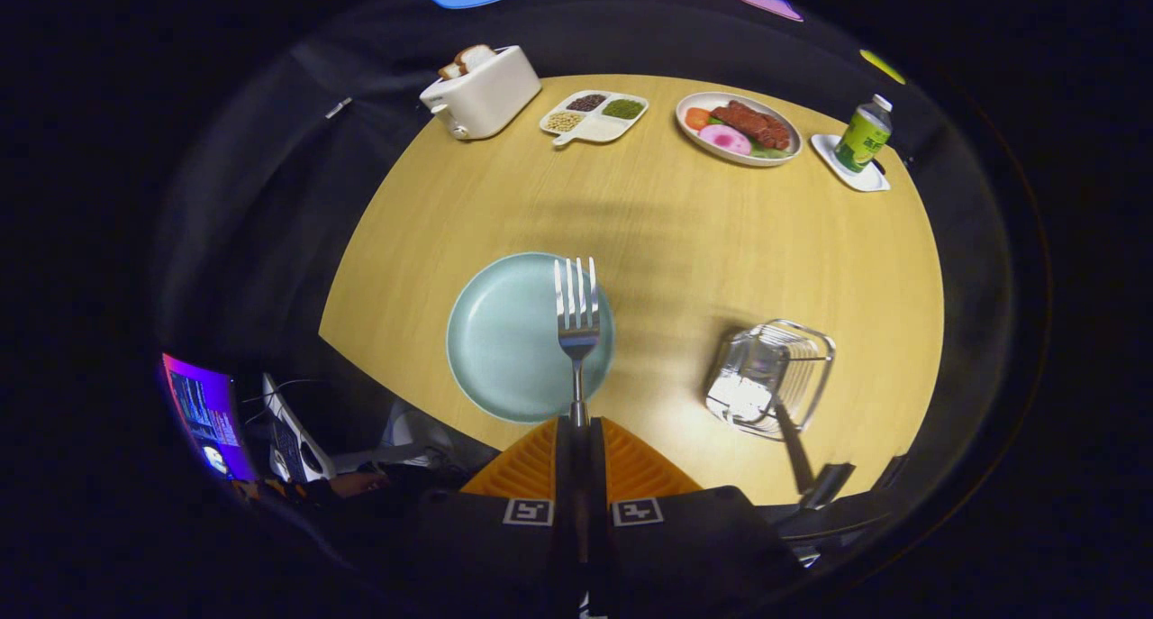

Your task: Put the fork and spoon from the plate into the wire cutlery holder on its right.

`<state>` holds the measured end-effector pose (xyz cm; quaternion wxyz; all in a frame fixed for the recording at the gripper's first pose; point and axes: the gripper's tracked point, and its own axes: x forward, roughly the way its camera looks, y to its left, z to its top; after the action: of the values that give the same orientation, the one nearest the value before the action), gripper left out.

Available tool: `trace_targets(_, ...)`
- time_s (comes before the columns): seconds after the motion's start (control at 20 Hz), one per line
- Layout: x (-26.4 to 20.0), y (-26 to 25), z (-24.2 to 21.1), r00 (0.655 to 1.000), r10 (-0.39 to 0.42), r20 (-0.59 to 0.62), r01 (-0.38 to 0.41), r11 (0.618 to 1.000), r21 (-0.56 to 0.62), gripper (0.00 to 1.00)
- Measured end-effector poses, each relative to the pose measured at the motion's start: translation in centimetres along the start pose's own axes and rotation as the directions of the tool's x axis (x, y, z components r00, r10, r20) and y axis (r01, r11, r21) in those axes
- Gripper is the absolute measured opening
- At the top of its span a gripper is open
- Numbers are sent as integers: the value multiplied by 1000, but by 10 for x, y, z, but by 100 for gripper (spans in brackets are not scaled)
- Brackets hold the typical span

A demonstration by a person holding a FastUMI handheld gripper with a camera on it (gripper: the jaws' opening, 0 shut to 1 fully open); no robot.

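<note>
1. Gripper (pixel 576 425): the two fingers are closed tight on the handle of the silver metal fork (pixel 576 317), one on each side, with no gap showing between them.
2. The fork sticks straight out ahead of the fingertips toward 12 o'clock, tines far end, handle end pinched. It looks lifted above the plate, not lying on it.
3. Round pale blue-green plate (pixel 504 340) sits under and just left of the fork, at about 11 o'clock from the fingertips. Its surface looks bare.
4. Clear wire cutlery holder (pixel 771 377) stands on the light wooden table (pixel 685 241) at about 3 o'clock from the fork, well apart from the plate. A dark-handled utensil (pixel 793 448) leans in it, handle pointing to 5 o'clock; can't tell if it is the spoon.
5. Far edge of table, 12 o'clock band, left to right: white toaster with bread slices (pixel 482 92), white divided dish of beans and grains (pixel 594 114), oval plate of food (pixel 739 128), green bottle (pixel 863 134) on a white coaster (pixel 847 170).
</note>
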<state>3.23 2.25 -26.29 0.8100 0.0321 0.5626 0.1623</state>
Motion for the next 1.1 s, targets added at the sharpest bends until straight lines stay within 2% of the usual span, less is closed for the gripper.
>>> trace_targets(0.15,-27,-50,-5,997,-63,-35,63,998,-5,9)
trace_targets(0.4,-43,-101,-27,974,-114,-194,110,993,-34,9)
trace_targets(0.6,-36,-124,-43,909,-161,-384,123,985,-123,9)
trace_targets(0.75,-20,-131,-50,841,-179,-510,113,981,-157,9)
trace_targets(0.95,-15,-134,-49,759,-217,-614,129,974,-184,9)
trace_targets(1.0,-12,-134,-47,743,-225,-630,128,972,-196,9)
trace_targets(1.1,-6,-132,-42,735,-231,-638,129,971,-203,9)
